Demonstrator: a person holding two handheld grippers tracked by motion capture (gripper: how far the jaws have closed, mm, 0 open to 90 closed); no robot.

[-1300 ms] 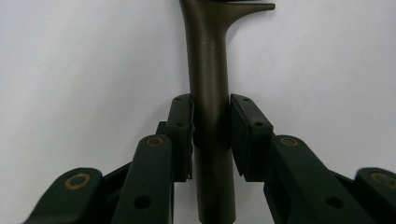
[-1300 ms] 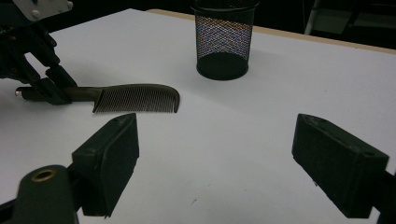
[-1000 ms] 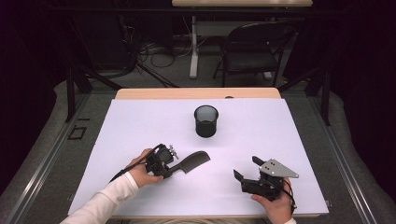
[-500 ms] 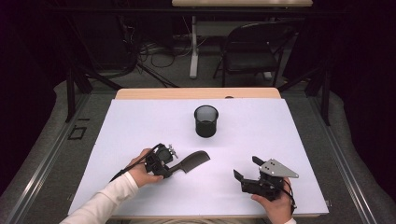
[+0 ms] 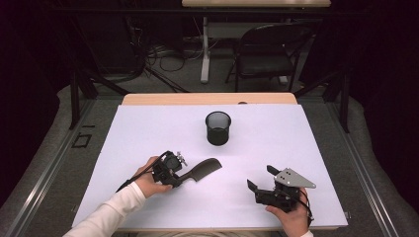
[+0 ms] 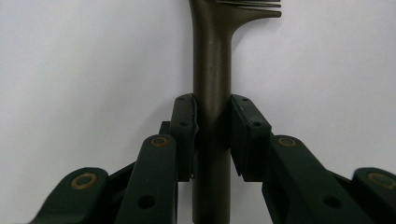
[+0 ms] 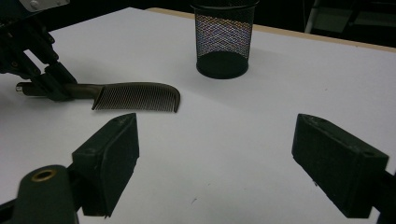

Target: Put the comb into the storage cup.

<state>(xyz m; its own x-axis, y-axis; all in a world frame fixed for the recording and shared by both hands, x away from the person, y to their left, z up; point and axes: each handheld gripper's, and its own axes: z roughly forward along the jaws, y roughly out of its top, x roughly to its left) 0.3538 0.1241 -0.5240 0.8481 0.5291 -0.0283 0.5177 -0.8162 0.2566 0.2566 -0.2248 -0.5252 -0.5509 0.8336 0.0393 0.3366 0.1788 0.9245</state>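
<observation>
On the white tabletop [image 5: 148, 133] we see the black wire-mesh cup [image 5: 218, 128] standing upright near the middle, closer to the far edge than to the near one. Nearer to us and left of the cup lies the dark brown plastic comb [image 5: 200, 170], its toothed end toward the cup and its handle between the pads of our left gripper [image 5: 174, 174] toward the near left corner. Our right gripper [image 5: 262, 178] sits toward the near right corner, well apart from comb and cup.

Dark brown plastic comb [image 6: 212, 70] with teeth cut off by top edge in left gripper view, handle end hidden behind left tongs [image 6: 212, 135], black wire-mesh cup [image 7: 225, 39] rim cropped in right gripper view
</observation>
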